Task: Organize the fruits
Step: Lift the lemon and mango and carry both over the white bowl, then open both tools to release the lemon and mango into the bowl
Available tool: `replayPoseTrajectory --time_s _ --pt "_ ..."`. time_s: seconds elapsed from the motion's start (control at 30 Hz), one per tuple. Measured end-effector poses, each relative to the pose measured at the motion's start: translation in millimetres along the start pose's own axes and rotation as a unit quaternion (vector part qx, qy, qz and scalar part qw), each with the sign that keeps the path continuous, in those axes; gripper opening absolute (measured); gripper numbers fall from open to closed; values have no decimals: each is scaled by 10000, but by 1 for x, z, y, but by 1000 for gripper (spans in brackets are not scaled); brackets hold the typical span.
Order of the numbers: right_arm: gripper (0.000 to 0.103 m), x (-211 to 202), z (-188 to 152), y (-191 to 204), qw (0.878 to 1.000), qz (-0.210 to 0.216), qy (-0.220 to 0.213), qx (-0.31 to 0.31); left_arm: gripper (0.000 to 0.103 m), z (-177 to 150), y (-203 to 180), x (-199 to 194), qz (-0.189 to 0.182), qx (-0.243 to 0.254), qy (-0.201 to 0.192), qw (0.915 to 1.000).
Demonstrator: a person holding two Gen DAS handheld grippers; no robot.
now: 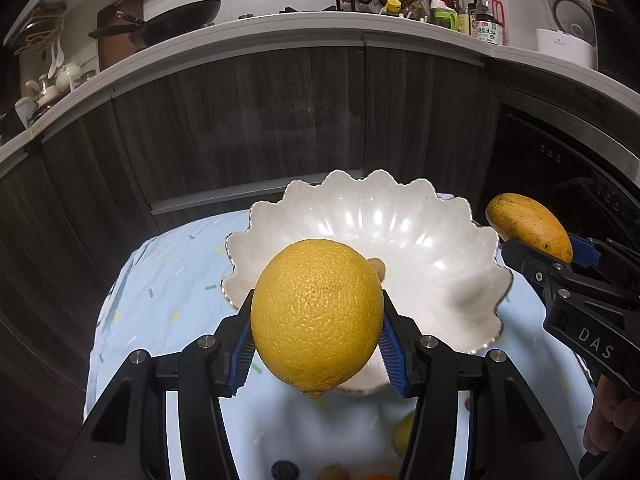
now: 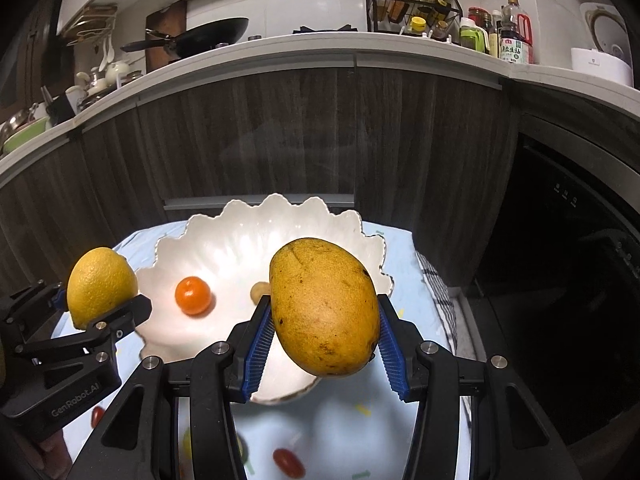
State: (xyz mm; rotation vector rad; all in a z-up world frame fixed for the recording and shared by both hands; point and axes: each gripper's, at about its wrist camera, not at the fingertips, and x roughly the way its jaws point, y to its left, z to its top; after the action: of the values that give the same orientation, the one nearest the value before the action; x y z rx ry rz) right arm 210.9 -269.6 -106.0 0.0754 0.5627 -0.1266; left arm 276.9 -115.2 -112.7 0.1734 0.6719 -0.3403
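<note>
My left gripper [image 1: 318, 342] is shut on a big yellow citrus fruit [image 1: 316, 316], held above the near rim of a white scalloped bowl [image 1: 424, 220]. The same fruit [image 2: 102, 286] shows at the left of the right wrist view, by the bowl's [image 2: 248, 240] left edge. My right gripper [image 2: 324, 340] is shut on a yellow-orange mango [image 2: 324, 306], held over the bowl's near right rim; the mango [image 1: 528, 226] also shows at the bowl's right side in the left wrist view. Inside the bowl lie a small orange [image 2: 193, 295] and a small tan fruit [image 2: 260, 291].
The bowl stands on a small table with a pale blue cloth [image 1: 168, 280]. Loose small fruits lie on the cloth near me, among them red cherry tomatoes [image 2: 287, 462] and a yellow one [image 1: 404, 432]. Dark wooden cabinets [image 2: 280, 140] rise just behind the table.
</note>
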Motion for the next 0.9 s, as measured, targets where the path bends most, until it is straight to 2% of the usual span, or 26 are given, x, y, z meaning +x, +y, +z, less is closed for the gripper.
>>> replayPoseTrajectory --time_s 0.33,0.9 --pt "50 28 8 -5 9998 -64 143 94 53 10 1 24 28 -27 50 10000" --pt "51 52 7 -3 9987 -129 487 65 55 3 0 47 139 111 543 9984"
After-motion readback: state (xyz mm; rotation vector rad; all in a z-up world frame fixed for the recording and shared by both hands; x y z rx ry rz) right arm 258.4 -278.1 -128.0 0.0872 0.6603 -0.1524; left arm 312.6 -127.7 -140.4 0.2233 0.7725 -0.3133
